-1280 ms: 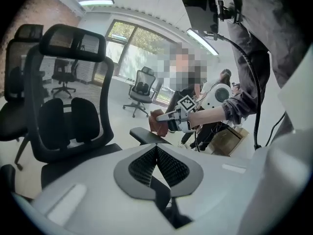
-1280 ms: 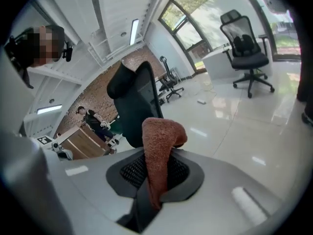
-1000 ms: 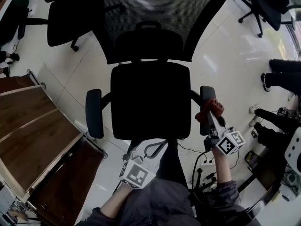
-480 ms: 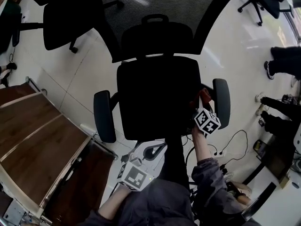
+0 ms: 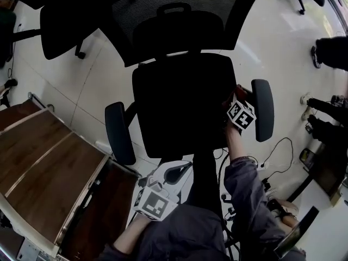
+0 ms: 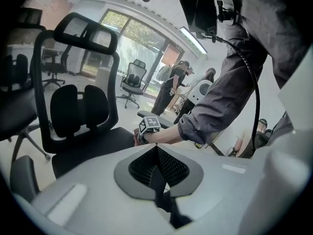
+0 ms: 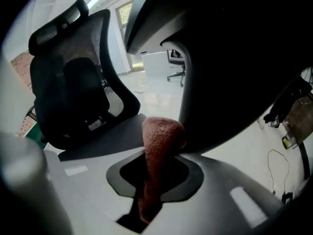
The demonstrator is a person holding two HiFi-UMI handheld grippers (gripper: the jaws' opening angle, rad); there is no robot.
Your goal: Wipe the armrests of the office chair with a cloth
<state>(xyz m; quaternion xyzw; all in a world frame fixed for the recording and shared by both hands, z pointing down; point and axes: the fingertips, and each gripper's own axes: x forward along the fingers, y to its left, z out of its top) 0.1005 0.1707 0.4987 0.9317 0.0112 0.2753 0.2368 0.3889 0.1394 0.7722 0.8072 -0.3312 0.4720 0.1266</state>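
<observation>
The black office chair [image 5: 182,102] fills the middle of the head view, with its padded seat below a mesh backrest and a paired lumbar cushion. A wooden table [image 5: 43,162] lies at the lower left on the pale tiled floor [image 5: 98,75].

The chair's right armrest [image 5: 262,110] is a dark, smooth, rounded pad, and the left armrest [image 5: 119,133] matches it on the other side.

The right gripper [image 5: 237,99] sits between the seat edge and the right armrest. Its jaws are clamped on a rust-red, nubbly cloth [image 7: 159,146], which stands up in a folded hump with its tip against the armrest's dark inner side.

The left gripper [image 5: 169,179] hangs low in front of the seat, its jaws closed together on nothing.

A small label [image 7: 95,124] on the backrest is too small to read. The marker cubes carry only black-and-white squares.
</observation>
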